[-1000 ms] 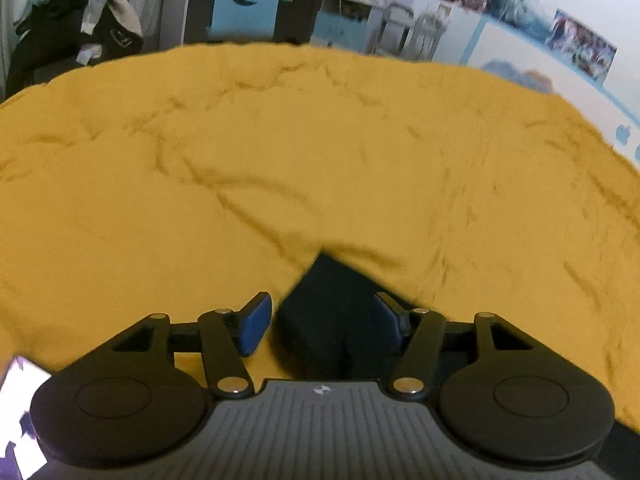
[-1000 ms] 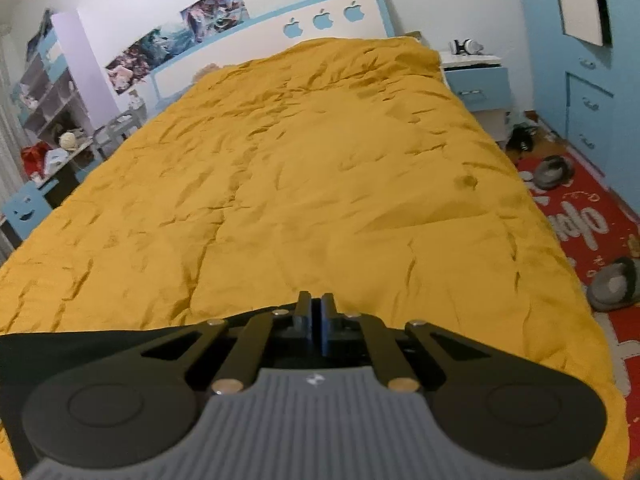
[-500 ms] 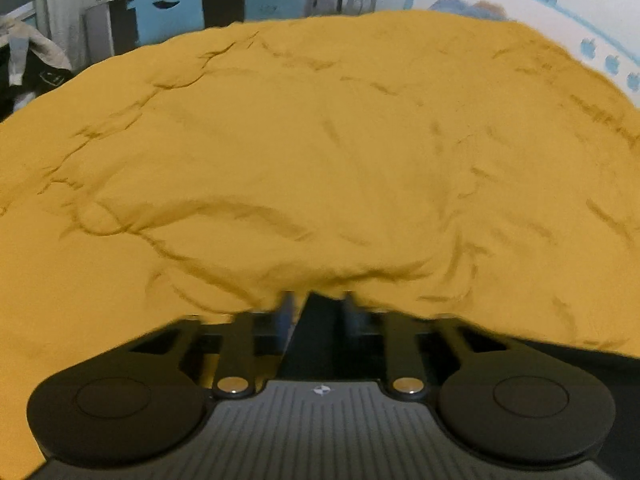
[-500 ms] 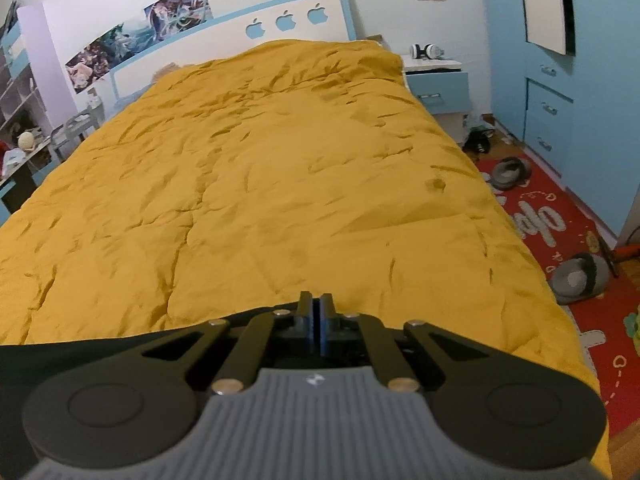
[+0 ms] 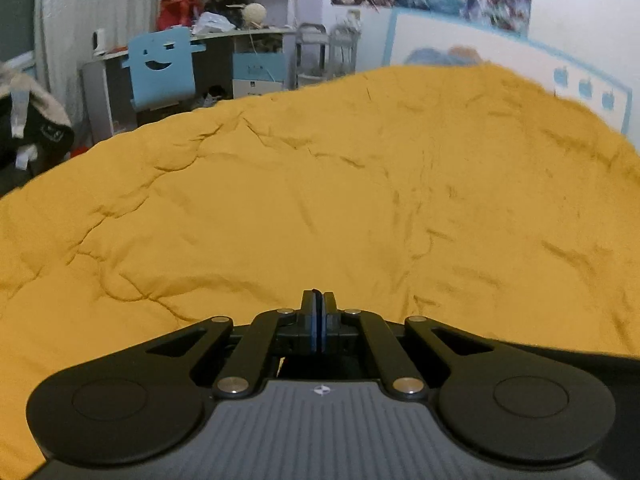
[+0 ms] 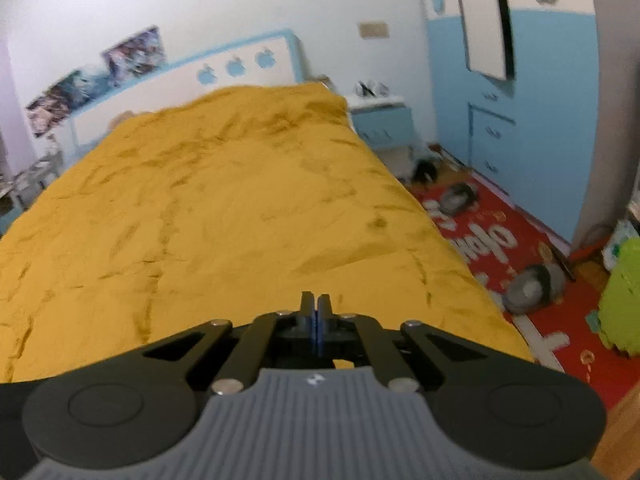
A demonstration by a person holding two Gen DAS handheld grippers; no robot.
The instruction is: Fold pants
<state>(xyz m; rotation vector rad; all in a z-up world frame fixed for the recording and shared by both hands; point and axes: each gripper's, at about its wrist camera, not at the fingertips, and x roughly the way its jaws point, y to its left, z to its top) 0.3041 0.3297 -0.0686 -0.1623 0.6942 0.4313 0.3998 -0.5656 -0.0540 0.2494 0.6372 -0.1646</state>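
Ahead of us the yellow quilt (image 5: 320,200) spreads wide and bare, rumpled only by shallow creases, so we can pass freely over it in both views. At its far end the headboard (image 6: 192,80) closes the way. A desk (image 5: 120,80) stands off its left side, slippers (image 6: 532,288) on the rug (image 6: 500,240) off its right.

Black pants (image 5: 580,354), edge stretched low (mostly hidden), over yellow bedspread (image 5: 320,200)
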